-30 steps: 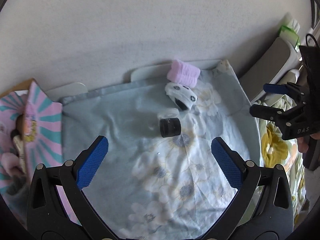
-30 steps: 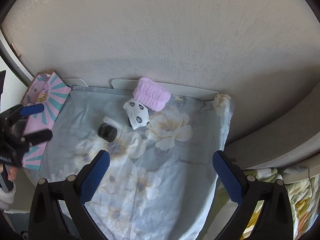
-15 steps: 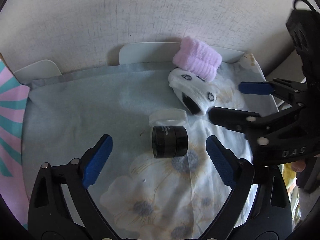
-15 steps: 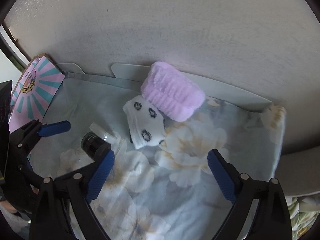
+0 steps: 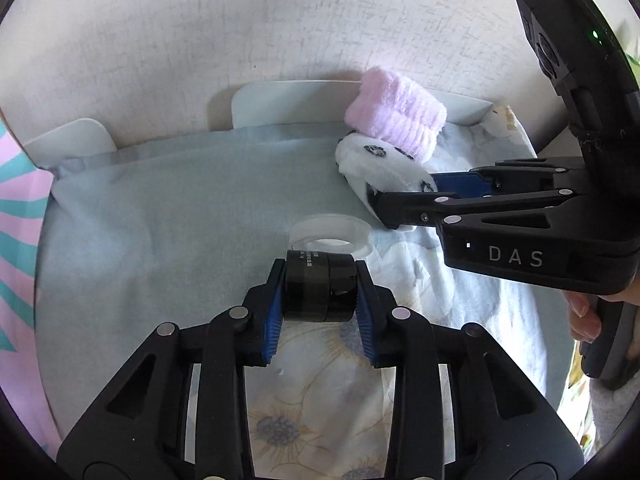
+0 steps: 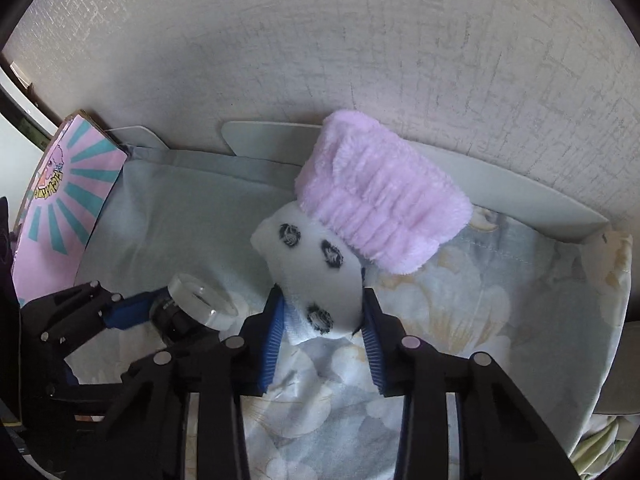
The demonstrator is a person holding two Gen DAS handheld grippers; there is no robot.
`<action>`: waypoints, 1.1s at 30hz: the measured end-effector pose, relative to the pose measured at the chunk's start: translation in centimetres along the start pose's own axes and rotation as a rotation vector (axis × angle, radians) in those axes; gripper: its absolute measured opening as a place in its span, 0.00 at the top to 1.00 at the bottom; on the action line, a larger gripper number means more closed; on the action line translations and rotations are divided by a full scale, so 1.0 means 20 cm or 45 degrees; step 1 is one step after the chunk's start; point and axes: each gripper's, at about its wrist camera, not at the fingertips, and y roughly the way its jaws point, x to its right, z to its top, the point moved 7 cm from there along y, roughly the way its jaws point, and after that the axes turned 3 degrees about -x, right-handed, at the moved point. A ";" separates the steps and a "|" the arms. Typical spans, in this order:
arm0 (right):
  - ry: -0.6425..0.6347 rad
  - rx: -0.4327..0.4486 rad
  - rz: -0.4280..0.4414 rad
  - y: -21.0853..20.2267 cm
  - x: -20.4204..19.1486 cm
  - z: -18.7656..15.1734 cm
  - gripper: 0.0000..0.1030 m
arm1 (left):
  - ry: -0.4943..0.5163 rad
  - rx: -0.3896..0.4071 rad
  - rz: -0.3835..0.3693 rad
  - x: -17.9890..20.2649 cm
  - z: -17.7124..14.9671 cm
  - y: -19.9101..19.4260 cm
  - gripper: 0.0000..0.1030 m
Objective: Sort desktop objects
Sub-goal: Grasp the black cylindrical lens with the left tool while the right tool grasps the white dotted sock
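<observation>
1. Our left gripper [image 5: 320, 292] is clenched on the black jar [image 5: 318, 290], lying on the flowered cloth [image 5: 160, 216]; its clear lid [image 5: 330, 236] (perhaps loose) may fall.
2. Our right gripper [image 6: 322, 320] pinches the spotted sock [image 6: 316, 276], which touches the pink band [image 6: 380, 216] and may drag it.

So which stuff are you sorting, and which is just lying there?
Being sorted:
- black jar, in the left gripper
- spotted white sock, in the right gripper
- pink fluffy band, likely next

Just lying there:
- flowered cloth
- pink striped box
- white tray
</observation>
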 end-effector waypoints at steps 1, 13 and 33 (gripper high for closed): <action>-0.006 0.001 -0.005 0.00 0.00 0.00 0.69 | -0.003 0.002 -0.001 0.00 0.00 0.00 0.72; 0.011 -0.003 0.035 -0.12 0.01 -0.05 0.71 | -0.007 0.006 -0.001 0.00 0.00 -0.17 0.73; -0.170 -0.008 -0.003 -0.57 -0.33 -0.08 0.71 | -0.047 0.115 0.045 -0.24 0.09 -0.94 0.73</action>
